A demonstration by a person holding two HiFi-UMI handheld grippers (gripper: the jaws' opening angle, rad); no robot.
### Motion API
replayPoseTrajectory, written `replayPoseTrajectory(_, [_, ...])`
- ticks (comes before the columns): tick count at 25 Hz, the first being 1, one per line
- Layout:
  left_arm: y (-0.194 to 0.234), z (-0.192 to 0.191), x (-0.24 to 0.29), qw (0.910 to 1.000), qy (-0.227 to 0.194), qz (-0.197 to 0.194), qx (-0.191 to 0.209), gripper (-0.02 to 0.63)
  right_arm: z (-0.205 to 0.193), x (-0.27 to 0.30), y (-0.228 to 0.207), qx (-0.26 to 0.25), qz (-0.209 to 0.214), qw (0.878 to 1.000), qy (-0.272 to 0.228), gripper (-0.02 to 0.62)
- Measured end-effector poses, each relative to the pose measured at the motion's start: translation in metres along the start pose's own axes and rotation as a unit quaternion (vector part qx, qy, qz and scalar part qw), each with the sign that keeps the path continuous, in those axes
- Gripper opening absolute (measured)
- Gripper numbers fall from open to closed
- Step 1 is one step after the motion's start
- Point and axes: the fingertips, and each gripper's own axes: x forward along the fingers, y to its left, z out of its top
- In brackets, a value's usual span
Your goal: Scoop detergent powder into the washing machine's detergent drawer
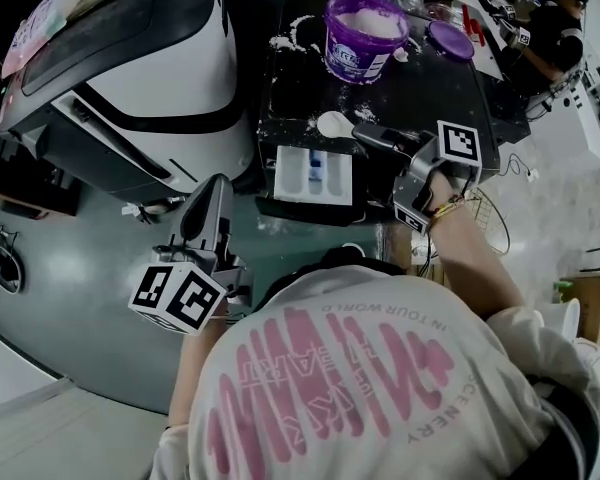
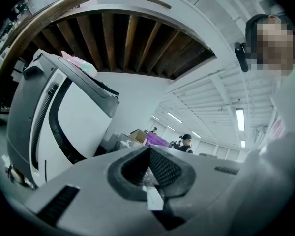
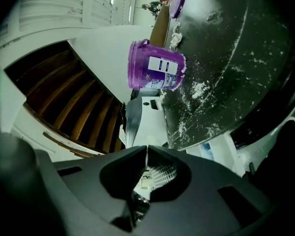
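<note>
A white scoop (image 1: 333,123) hangs over the black table just beyond the open white detergent drawer (image 1: 285,173); my right gripper (image 1: 363,134) is shut on its handle. In the right gripper view the jaws (image 3: 147,149) meet, with only a thin white sliver between them. The purple tub of powder (image 1: 363,30) stands open farther back, also seen lying sideways in the right gripper view (image 3: 155,65). My left gripper (image 1: 217,186) is shut and empty, left of the drawer and beside the washing machine (image 1: 150,58); its tips (image 2: 150,149) touch.
Spilled powder dusts the black table (image 1: 430,88). The purple lid (image 1: 450,40) lies right of the tub. The washing machine's white side (image 2: 83,117) fills the left of the left gripper view. Another person (image 1: 550,28) works at the far right.
</note>
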Motion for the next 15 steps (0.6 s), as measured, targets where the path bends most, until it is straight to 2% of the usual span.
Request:
replayPoseTrajectory(8, [-0.004, -0.011, 0.002, 0.9999, 0.013, 0.007, -0.003, 0.003, -0.008, -0.002, -0.018, 0.011, -0.017, 1.0, 0.021, 0.006])
replayPoseTrajectory(15, [-0.005, -0.02, -0.002, 0.9993, 0.013, 0.034, -0.008, 0.003, -0.012, -0.001, -0.033, 0.017, -0.034, 0.998, 0.053, 0.006])
